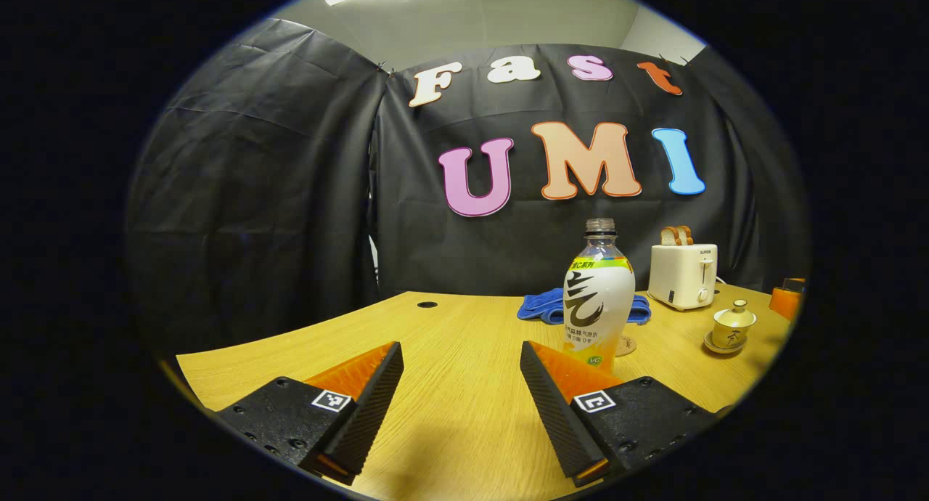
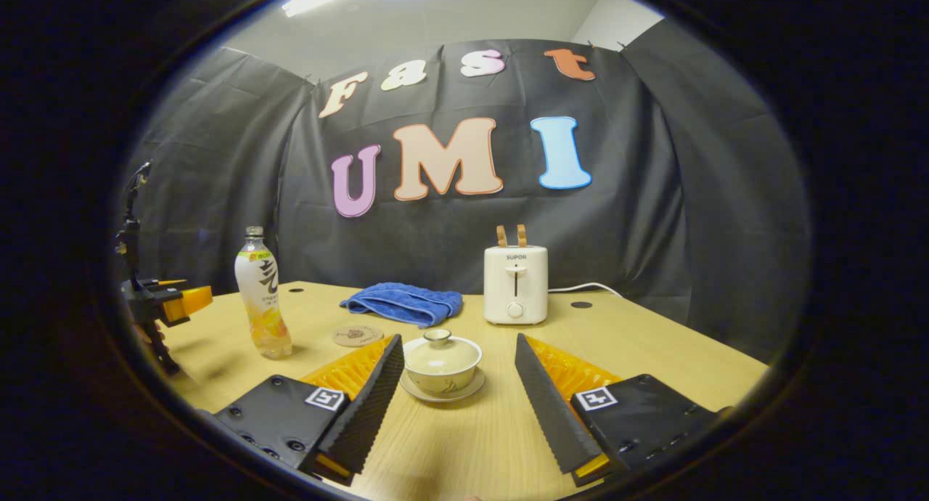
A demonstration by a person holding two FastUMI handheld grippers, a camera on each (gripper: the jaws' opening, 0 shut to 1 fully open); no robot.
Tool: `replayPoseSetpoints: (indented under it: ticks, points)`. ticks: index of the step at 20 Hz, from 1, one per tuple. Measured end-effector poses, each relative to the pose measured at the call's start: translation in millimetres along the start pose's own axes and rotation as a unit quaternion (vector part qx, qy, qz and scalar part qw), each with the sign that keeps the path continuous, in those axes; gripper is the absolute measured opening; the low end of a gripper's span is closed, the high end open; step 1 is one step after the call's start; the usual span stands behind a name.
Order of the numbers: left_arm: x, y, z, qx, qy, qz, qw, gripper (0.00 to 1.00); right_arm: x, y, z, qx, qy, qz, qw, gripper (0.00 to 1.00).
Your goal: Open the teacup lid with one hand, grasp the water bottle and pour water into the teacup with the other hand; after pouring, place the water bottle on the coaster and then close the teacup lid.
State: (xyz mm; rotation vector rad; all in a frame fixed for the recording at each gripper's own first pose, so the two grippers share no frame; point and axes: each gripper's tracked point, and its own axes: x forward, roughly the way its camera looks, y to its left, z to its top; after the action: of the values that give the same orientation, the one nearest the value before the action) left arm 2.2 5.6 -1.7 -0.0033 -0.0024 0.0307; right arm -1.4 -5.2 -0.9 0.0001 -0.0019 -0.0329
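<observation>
Teacup (image 2: pixel 442 367) with lid (image 2: pixel 440 350) on saucer, between our right gripper (image 2: pixel 459 374) fingers, untouched; jaws wide, empty. We judge lid ceramic, fragile, slick: pinch knob. Water bottle (image 1: pixel 599 298) uncapped, upright beside coaster (image 2: pixel 357 335); thin plastic, likely squashy: take mid-body. Left gripper (image 1: pixel 461 376) wide open, empty, short of it.

Table: my light wooden tabletop (image 2: pixel 653 356).
On it: clear plastic water bottle (image 2: pixel 262 304), round cork coaster (image 2: pixel 357 335), lidded cream teacup (image 2: pixel 442 366) on saucer, folded blue towel (image 2: pixel 403 302), white toaster (image 2: pixel 515 284).
</observation>
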Motion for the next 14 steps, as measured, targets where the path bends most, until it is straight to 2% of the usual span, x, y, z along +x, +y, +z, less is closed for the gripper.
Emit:
replayPoseSetpoints:
  ticks: [14]
  points:
    - [1.5,-1.6,0.0,0.000,-0.001,0.000,1.000,0.95,1.3,3.0,0.0,0.000,-0.001,0.012,1.000,1.00]
